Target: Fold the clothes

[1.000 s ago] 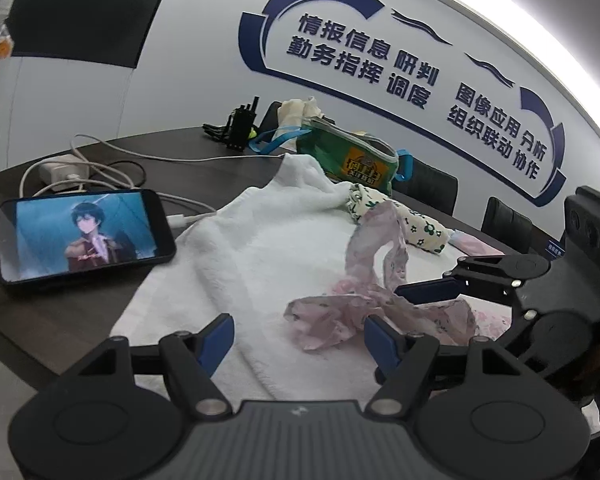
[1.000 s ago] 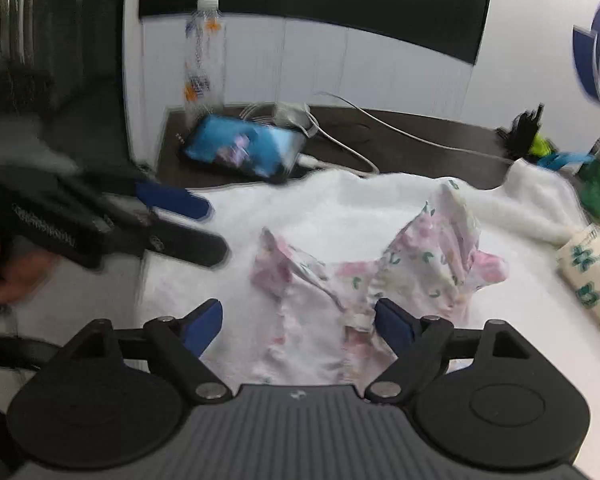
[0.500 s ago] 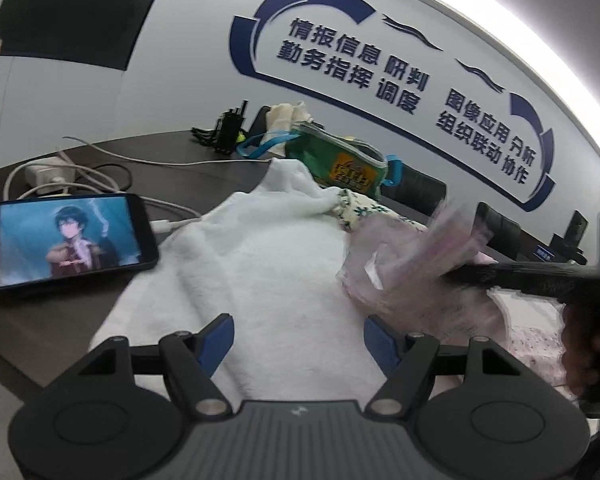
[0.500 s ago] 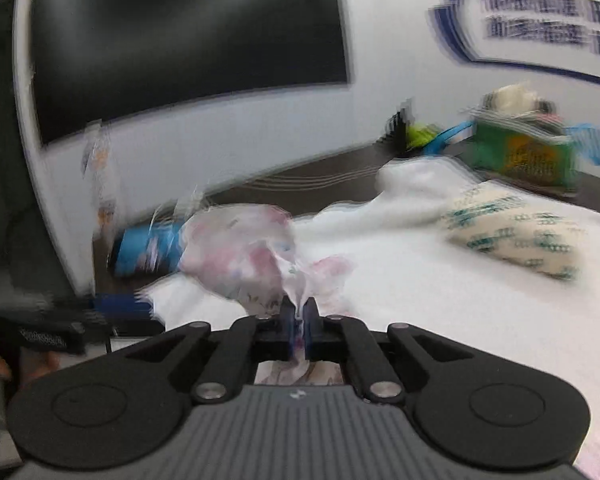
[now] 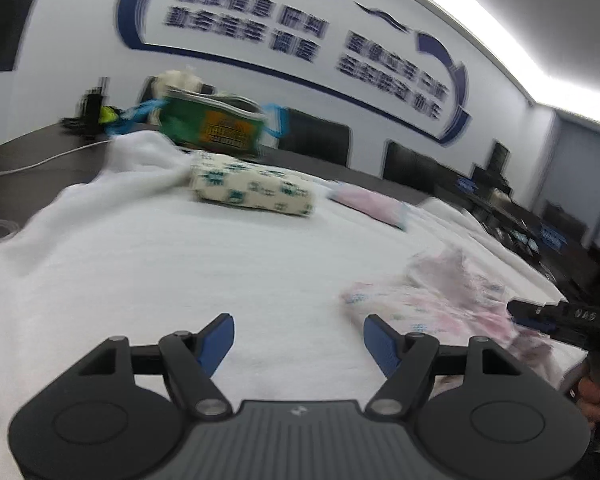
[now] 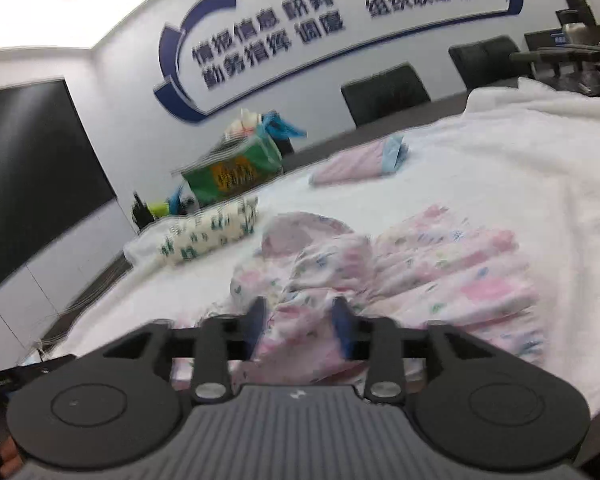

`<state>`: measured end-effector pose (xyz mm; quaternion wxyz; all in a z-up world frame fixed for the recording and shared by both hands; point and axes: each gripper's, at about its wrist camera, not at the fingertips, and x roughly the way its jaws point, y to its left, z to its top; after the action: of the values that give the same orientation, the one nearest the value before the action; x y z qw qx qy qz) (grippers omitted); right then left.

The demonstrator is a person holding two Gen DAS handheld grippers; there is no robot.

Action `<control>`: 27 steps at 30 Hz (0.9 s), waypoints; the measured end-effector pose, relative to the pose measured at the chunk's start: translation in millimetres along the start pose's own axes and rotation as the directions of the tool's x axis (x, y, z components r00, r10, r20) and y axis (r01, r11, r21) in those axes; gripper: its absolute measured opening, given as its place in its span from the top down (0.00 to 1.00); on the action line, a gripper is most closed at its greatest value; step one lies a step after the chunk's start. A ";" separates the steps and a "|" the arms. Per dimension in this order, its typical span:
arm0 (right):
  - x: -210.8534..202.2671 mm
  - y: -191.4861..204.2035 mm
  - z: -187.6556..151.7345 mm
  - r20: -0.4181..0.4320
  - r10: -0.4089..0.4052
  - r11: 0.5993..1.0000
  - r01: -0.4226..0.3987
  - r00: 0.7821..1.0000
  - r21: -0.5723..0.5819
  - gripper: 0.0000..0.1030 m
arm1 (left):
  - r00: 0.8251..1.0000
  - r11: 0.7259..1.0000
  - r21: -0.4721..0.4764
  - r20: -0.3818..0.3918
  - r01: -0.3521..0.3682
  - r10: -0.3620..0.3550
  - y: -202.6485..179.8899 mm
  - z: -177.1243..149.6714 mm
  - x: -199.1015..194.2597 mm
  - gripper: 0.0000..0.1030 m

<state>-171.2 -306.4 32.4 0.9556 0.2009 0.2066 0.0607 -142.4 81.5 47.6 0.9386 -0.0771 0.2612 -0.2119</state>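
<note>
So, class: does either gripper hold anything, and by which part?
Left gripper: nothing. Right gripper is opening around a fold of the pink floral cotton garment.

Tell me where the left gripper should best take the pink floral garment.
Probably the near left edge of the pink floral garment, coming from its left: the left gripper stands open there over bare white towel, while the right gripper, opening, has cloth between its fingers.

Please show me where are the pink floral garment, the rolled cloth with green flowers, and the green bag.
pink floral garment point(image 6: 440, 268), right wrist view, on its spread middle part.
rolled cloth with green flowers point(image 5: 252, 192), left wrist view, on the roll's side.
green bag point(image 5: 212, 126), left wrist view, on its yellow label.
</note>
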 end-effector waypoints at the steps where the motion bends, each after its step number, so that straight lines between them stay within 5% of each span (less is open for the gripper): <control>1: -8.2 -2.9 3.3 0.027 -0.007 1.000 0.008 1.000 -0.010 0.47 | 1.000 0.999 0.044 -0.004 0.012 -0.012 -7.5 7.0 0.6 0.32; 5: -42.9 -25.2 21.3 0.071 -0.044 0.998 0.046 0.997 -0.034 0.46 | 0.996 0.966 0.244 -0.049 0.083 -0.073 -39.5 50.3 8.5 0.30; 9: -51.8 -53.9 23.4 -0.026 0.048 0.993 -0.045 0.998 0.113 0.46 | 0.984 0.905 0.386 -0.087 0.176 -0.154 -75.5 95.8 57.1 0.28; 11: -48.8 -66.4 17.4 -0.105 0.069 0.980 -0.048 0.992 0.194 0.46 | 0.960 0.850 0.449 -0.161 0.277 -0.228 -92.3 109.2 97.5 0.25; 14: -47.5 -79.2 1.5 -0.195 0.134 0.950 -0.071 0.972 0.303 0.46 | 0.872 0.783 0.408 -0.355 0.470 -0.338 -111.2 116.2 173.9 0.25; 16: -40.1 -82.1 -7.9 -0.203 0.179 0.927 -0.095 0.963 0.363 0.46 | 0.815 0.767 0.338 -0.428 0.545 -0.390 -118.9 114.2 211.1 0.26; 20: -16.5 -83.7 -12.8 -0.196 0.104 0.912 -0.015 0.975 0.411 0.47 | 0.720 0.744 0.217 -0.519 0.632 -0.460 -133.2 105.3 260.9 0.28; 23: 3.5 -81.4 -3.5 -0.143 0.062 0.914 0.002 0.988 0.406 0.47 | 0.716 0.739 0.242 -0.552 0.629 -0.428 -144.0 91.4 267.1 0.38; 27: 43.4 -72.2 11.9 -0.148 0.014 0.953 0.031 0.989 0.300 0.86 | 0.758 0.755 0.302 -0.538 0.582 -0.369 -149.8 69.8 262.0 0.79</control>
<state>-124.4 -367.9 -3.3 0.8960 0.3384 0.2848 0.0393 43.4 -165.5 25.4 0.7550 0.1285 0.3828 -0.5167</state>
